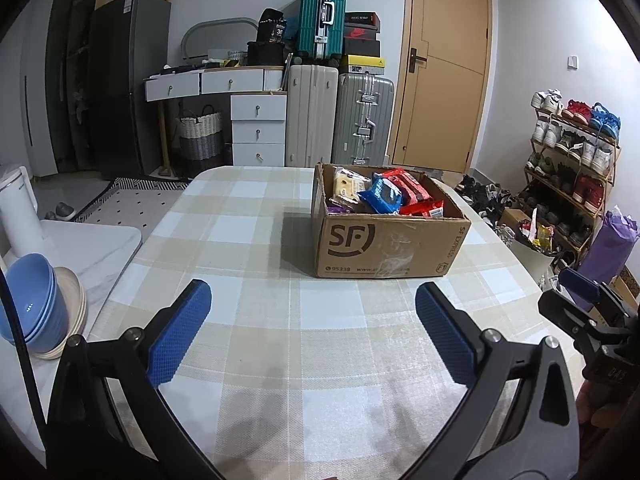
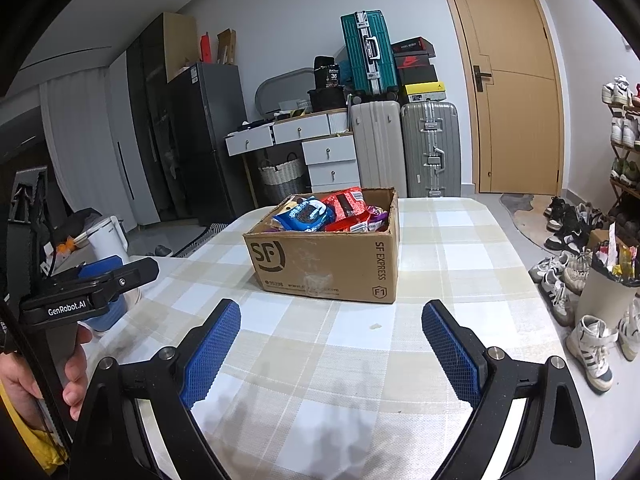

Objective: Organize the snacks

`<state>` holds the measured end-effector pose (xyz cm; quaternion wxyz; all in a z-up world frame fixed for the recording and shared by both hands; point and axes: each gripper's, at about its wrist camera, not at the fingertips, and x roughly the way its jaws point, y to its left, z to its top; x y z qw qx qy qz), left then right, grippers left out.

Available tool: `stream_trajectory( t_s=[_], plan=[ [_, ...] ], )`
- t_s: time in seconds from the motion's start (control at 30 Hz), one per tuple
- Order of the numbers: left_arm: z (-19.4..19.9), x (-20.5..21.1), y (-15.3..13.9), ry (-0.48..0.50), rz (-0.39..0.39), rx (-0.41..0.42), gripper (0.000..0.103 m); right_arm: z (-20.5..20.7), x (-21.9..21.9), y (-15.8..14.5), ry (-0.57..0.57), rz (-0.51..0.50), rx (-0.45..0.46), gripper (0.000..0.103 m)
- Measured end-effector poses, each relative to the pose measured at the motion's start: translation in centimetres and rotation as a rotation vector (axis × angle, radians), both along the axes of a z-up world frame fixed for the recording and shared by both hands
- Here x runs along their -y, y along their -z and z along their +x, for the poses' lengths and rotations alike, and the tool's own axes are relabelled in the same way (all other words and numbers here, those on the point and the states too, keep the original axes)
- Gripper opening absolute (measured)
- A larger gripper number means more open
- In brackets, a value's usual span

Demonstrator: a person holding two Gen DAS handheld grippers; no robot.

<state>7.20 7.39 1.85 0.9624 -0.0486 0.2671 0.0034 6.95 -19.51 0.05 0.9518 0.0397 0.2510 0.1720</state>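
Note:
A brown SF Express cardboard box (image 1: 384, 248) stands open on the checked tablecloth, also in the right wrist view (image 2: 324, 260). It holds several snack packets: a blue one (image 1: 382, 196) (image 2: 306, 214), red ones (image 1: 416, 192) (image 2: 346, 206), a pale one (image 1: 348, 184) and a purple one (image 2: 378, 214). My left gripper (image 1: 312, 308) is open and empty, low over the cloth in front of the box. My right gripper (image 2: 332, 328) is open and empty, also short of the box.
Stacked blue bowls (image 1: 34, 304) and a white kettle (image 1: 18, 208) sit on a side table at the left. Suitcases (image 1: 340, 116), drawers and a door stand behind. Shoes and a shoe rack (image 1: 572, 164) and a bin (image 2: 608, 284) are at the right.

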Motion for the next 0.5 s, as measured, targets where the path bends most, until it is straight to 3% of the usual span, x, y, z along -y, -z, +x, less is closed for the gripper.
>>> stream_trajectory(
  t_s=[0.5],
  plan=[
    [-0.21, -0.24, -0.26, 0.003, 0.001, 0.004, 0.102, -0.06, -0.18, -0.1, -0.001, 0.0, -0.002, 0.094]
  ],
)
